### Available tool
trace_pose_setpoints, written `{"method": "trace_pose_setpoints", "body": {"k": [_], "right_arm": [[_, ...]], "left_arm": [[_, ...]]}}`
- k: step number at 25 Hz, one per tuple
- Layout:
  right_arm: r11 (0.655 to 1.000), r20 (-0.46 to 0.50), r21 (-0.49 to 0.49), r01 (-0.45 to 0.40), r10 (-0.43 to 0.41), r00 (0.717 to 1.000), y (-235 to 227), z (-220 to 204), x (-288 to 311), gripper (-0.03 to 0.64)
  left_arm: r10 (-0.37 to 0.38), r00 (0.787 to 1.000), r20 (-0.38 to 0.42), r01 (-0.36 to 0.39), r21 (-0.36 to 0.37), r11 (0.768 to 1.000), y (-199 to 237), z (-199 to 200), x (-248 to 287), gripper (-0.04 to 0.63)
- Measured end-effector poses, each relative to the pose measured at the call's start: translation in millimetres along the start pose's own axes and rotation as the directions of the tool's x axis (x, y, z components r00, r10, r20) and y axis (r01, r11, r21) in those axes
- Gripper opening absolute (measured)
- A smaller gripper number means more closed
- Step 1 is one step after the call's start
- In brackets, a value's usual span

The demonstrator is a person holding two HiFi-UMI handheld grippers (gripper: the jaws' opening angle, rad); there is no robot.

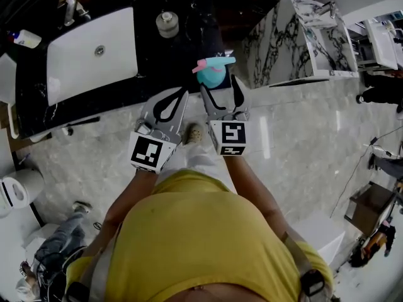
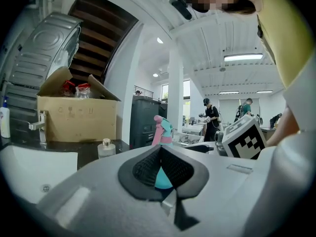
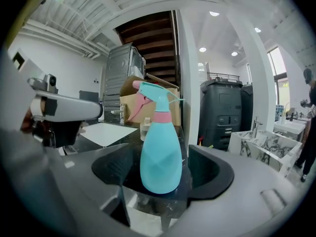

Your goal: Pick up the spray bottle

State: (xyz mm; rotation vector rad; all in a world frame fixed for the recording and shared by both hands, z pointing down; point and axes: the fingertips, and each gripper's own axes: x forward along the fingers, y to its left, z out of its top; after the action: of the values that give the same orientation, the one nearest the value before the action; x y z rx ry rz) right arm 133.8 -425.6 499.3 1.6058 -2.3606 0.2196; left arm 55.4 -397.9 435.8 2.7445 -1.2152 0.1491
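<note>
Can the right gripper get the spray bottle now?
Probably yes. The right gripper has its jaws open on either side of the spray bottle, which stands upright on the counter. Nothing sits in the gaps.

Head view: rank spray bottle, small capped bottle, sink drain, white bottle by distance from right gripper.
1. spray bottle, between the fingers of the right gripper
2. small capped bottle, on the dark counter, up-left
3. sink drain, middle of the basin
4. white bottle, far left edge
</note>
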Motion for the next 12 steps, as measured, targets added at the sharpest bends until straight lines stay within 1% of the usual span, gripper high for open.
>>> {"method": "trace_pose_setpoints", "body": {"k": [3, 9, 12], "right_arm": [[1.000, -0.018, -0.005, 0.008, -0.008, 1.000, 0, -4, 12, 0.339], [1.000, -0.076, 0.007, 0.004, -0.003, 0.997, 1, -20, 35, 0.412], [1.000, -0.089, -0.003, 0.004, -0.004, 0.996, 1, -24, 45, 0.423]], "left_arm": [[-0.019, 0.999, -0.027, 0.019, 0.001, 1.000, 8, -7, 4, 0.006], [-0.069, 0.996, -0.053, 0.069, -0.010, 0.998, 14, -18, 14, 0.006], [-0.083, 0.995, -0.057, 0.083, -0.015, 0.996, 17, -19, 18, 0.006]]}}
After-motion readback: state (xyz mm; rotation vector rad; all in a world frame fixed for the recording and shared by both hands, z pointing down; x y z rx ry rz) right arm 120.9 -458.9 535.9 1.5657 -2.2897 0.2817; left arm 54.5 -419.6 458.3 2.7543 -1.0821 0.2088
